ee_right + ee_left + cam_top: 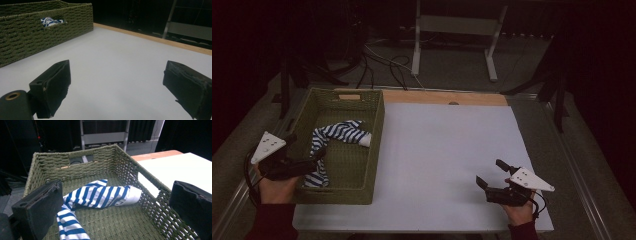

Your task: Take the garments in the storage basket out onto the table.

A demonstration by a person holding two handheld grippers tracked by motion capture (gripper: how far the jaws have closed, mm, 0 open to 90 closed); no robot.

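Note:
A blue-and-white striped sock (339, 132) lies inside a green woven basket (377, 145) on the left of the table. My left gripper (306, 149) is open over the basket's near left part, with nothing between its jaws. In the left gripper view the sock (100, 195) stretches across the basket's floor, beyond the left gripper (116, 206), and the basket's far wall (75, 153) has a handle hole. My right gripper (492, 172) is open and empty above the white surface at the near right. In the right gripper view, the right gripper (118, 87) faces the basket (37, 32), and the sock (51, 21) shows through a handle hole.
A white sheet (447, 150) covers the table, with a wooden strip (442, 97) along its far edge. Beyond it, a metal table frame (452, 30) and cables (387, 62) are on the dark floor. Each gripper is held by a hand in a dark red sleeve.

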